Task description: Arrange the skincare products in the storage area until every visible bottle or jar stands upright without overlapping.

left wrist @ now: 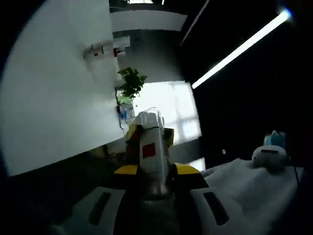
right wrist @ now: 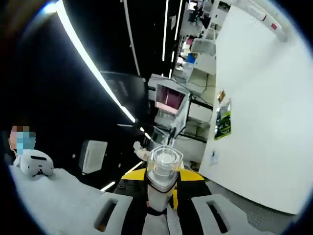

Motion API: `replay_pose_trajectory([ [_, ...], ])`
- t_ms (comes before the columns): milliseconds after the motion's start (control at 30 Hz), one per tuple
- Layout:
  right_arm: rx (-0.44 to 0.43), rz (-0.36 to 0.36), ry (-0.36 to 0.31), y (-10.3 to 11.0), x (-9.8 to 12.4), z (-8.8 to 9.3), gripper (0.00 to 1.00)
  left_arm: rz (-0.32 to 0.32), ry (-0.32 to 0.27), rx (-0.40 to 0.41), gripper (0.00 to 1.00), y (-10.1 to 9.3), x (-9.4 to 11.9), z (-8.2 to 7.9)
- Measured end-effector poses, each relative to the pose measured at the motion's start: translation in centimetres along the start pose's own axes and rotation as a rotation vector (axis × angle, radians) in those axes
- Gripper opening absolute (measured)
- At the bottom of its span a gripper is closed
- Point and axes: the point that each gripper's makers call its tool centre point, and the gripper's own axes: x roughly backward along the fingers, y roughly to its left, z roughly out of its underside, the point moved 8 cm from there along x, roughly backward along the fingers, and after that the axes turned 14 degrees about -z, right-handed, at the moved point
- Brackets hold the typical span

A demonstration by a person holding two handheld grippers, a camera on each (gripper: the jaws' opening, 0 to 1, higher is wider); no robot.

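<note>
A leafy green plant (left wrist: 130, 83) stood against the white wall (left wrist: 54, 93). A long ceiling light (left wrist: 239, 49) glowed overhead. A white headset (right wrist: 34, 164) lay on a pale cloth (right wrist: 54, 196), a green poster (right wrist: 223, 120) nearby.

In the left gripper view we see a bottle (left wrist: 151, 152) between the jaws of the left tool (left wrist: 155, 188), with a potted plant (left wrist: 129, 85) beyond it against a wall panel (left wrist: 54, 93). To the right a headset (left wrist: 269, 157) lies on a cloth-covered surface (left wrist: 244, 188).

In the right gripper view we find a capped bottle (right wrist: 163, 171) between the jaws of the right tool (right wrist: 161, 196), a headset (right wrist: 33, 164) lying at left, a wall (right wrist: 264, 112) at right.
</note>
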Motion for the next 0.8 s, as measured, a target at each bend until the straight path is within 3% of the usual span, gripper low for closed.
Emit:
replay_pose_trajectory([
  [100,-0.002,0.022,-0.025,-0.4,-0.1,0.0,0.18,-0.038,-0.02,-0.026,0.21,0.1,0.1,-0.1],
  [167,-0.027,0.077,-0.071,-1.1,-0.1,0.0,0.17,-0.1,-0.064,-0.09,0.21,0.6,0.2,-0.5],
  [233,-0.044,0.118,-0.089,-1.6,-0.1,0.1,0.16,-0.211,-0.117,-0.222,0.2,1.1,0.4,-0.9],
  [300,-0.056,0.166,-0.106,-2.2,0.1,0.2,0.15,-0.3,-0.129,-0.311,0.2,1.6,0.5,-1.0],
  [633,-0.117,0.357,-0.166,-4.3,0.5,1.3,0.18,-0.603,-0.082,-0.598,0.2,2.7,-0.3,-0.2],
  [800,-0.14,0.407,-0.193,-4.7,0.6,1.8,0.19,-0.656,-0.054,-0.683,0.2,3.2,-0.3,-0.1],
])
